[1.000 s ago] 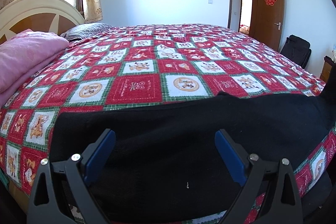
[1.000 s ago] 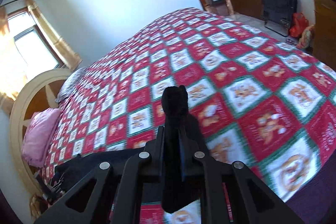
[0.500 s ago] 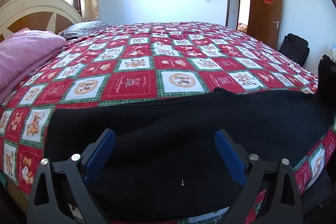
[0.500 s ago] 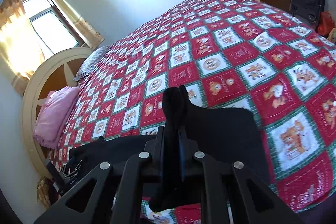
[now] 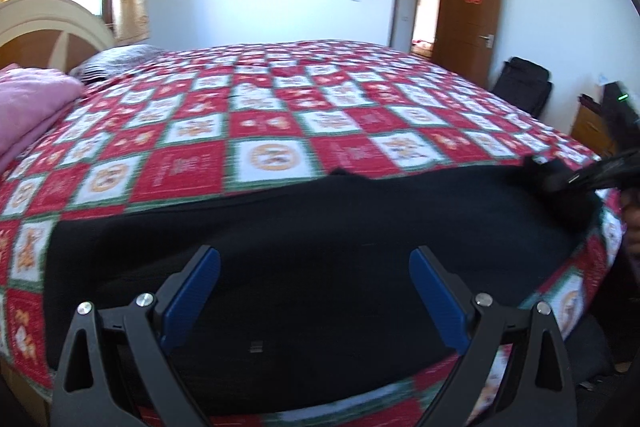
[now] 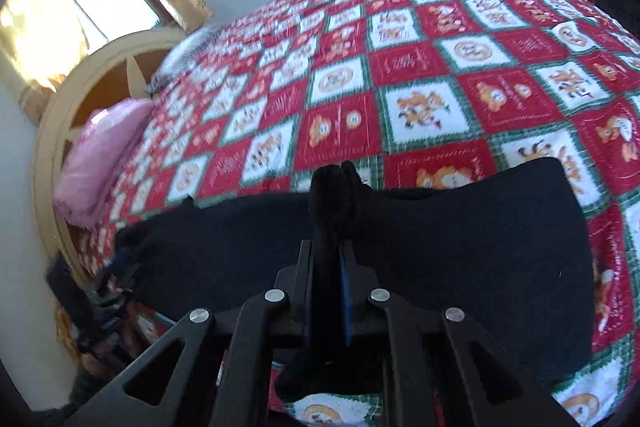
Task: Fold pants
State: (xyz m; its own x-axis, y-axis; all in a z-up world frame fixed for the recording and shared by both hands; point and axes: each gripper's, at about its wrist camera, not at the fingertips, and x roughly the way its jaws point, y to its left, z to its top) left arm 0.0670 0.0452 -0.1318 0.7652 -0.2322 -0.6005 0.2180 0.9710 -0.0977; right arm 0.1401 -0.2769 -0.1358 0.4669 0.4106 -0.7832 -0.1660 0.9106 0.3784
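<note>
Red-and-green patchwork bedspread [image 5: 276, 115] carries black pants [image 5: 320, 247] along its near edge. Left gripper [image 5: 314, 263] hovers spread wide; right gripper [image 6: 328, 247] pinches a pants bunch. Quilt lettering unreadable.

The black knitted pants [image 5: 320, 247] lie spread flat along the near edge of the bed [image 5: 280, 115] with its red, white and green checked quilt; the left gripper [image 5: 314, 283], jaws wide apart, hovers over them; the right gripper [image 5: 576, 179] meets the cloth's far right end; a folded pink blanket [image 5: 32, 107] lies left.
</note>
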